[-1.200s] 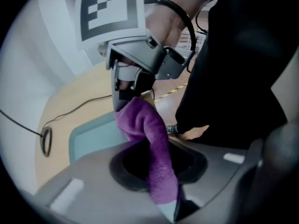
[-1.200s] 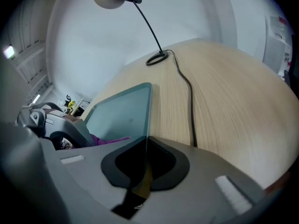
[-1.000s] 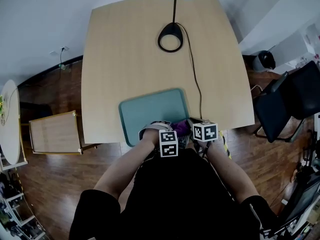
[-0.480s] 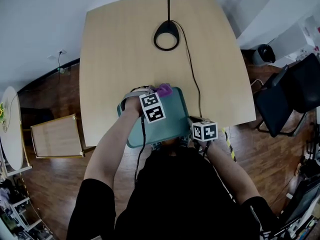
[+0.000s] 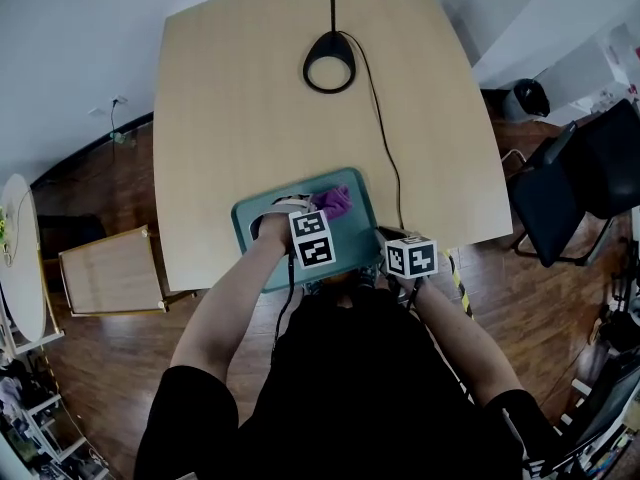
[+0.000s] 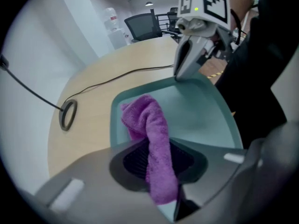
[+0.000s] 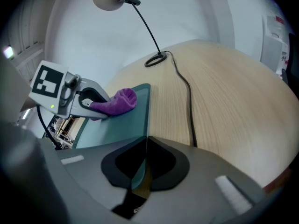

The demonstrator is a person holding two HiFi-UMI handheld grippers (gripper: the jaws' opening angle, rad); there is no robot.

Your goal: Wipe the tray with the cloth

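Tightly, the left gripper pinches a purple terry cloth by the far edge of the teal plastic tray. Only its own view shows the right gripper clamping the near rim.

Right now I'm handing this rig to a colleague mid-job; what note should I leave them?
Left gripper: shut on the purple cloth, whose free end lies on the teal tray near its far edge.
Right gripper: shut on the tray's near right rim, holding it.
The tray sits at the near edge of the table.
Done: cloth gripped and on the tray; how much is already wiped cannot be told.
Left: wipe across the tray floor, probably the near and left parts.
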